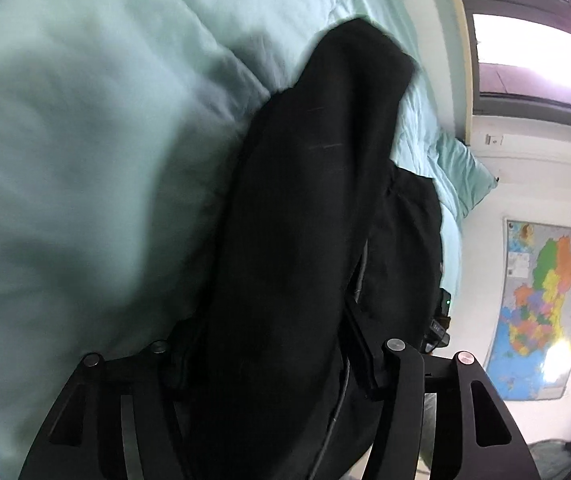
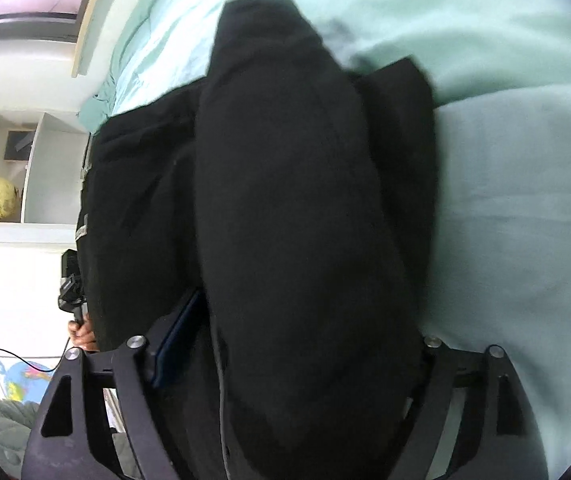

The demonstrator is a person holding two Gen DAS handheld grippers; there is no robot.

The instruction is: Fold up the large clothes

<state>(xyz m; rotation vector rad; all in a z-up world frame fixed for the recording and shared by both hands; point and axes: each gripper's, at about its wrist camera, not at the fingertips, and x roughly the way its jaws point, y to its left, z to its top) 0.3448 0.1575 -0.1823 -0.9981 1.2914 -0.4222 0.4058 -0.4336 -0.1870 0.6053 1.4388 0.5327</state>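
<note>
Currently, left wrist view: the left claw point(image 1: 273, 364) is clamping a thick bunch of the black garment point(image 1: 305, 216), fabric filling the whole gap between its fingers point(image 1: 359, 344). The garment is running straight ahead of the claw as a long dark fold and is ending out over the pale green bedding point(image 1: 85, 140), which is spreading ahead and to the claw's left. More black cloth is sagging just right of the claw. Further right, the other gripper's body is peeking out at the cloth's edge, with a coloured wall map point(image 1: 537, 308) and a window point(image 1: 525, 48) beyond. The picture is motion-blurred.

Right wrist view: the right claw point(image 2: 285, 360) is likewise gripping the black garment point(image 2: 297, 220), cloth packed between its fingers point(image 2: 177, 340) and hiding the right-hand one. The bundle is extending forward from the claw, its far end lying over the pale green bedding point(image 2: 505, 200), which is sitting ahead and to the claw's right. A second fold is hanging just left of the claw. Left of that, a hand point(image 2: 81, 332) is holding the other gripper, partly hidden by cloth. Further left, a white shelf point(image 2: 29, 152) is holding a gold ball point(image 2: 2, 199).
</note>
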